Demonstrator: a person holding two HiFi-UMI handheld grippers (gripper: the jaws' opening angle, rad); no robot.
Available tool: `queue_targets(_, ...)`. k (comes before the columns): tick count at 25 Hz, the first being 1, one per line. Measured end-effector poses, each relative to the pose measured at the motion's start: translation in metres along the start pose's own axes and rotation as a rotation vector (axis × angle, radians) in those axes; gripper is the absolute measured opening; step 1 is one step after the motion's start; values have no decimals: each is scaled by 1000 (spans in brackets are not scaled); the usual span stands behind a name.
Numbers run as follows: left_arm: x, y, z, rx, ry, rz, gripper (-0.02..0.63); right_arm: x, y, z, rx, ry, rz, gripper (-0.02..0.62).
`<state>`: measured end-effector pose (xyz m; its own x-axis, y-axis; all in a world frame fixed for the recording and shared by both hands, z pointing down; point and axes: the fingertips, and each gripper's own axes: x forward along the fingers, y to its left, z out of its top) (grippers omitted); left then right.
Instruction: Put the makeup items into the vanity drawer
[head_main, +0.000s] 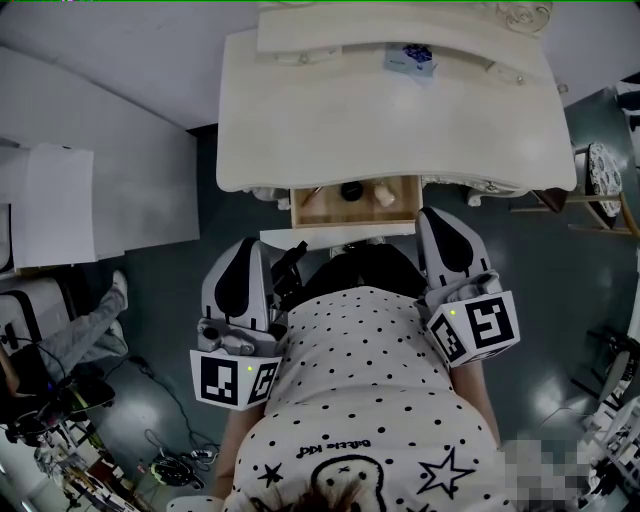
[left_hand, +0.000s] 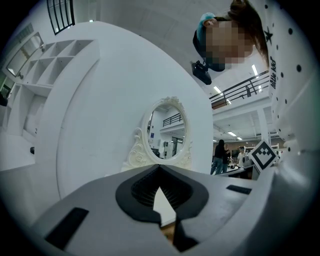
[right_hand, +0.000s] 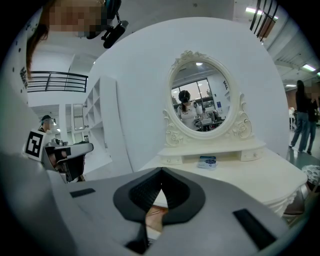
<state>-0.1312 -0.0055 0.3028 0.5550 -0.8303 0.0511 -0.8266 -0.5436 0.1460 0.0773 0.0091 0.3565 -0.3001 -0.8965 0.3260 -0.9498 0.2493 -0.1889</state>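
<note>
Cream desk (head_main: 300, 110) on a dark grey floor (head_main: 140, 330), with a small blue packet (head_main: 410, 58) at its back below the oval mirror (right_hand: 200, 100). Drawer (head_main: 340, 234) open, makeup items (head_main: 384, 194) inside. Left claw (head_main: 245, 248) and right claw (head_main: 440, 216) both closed, empty, flanking the drawer front.

vanity top (head_main: 300, 110): smooth cream paint, satin | drawer (head_main: 310, 208) inside: bare pale wood, matt | mirror frame (right_hand: 173, 132): carved, glossy white

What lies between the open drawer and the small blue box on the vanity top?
Nothing: between the open drawer and the blue box the cream vanity top is bare. This shows in the head view and the right gripper view.
</note>
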Motion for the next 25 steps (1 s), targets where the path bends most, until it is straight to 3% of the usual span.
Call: queue_targets(25,2,-1,1,-3,8,-5,-2,2,-1,1,8,11,6,9)
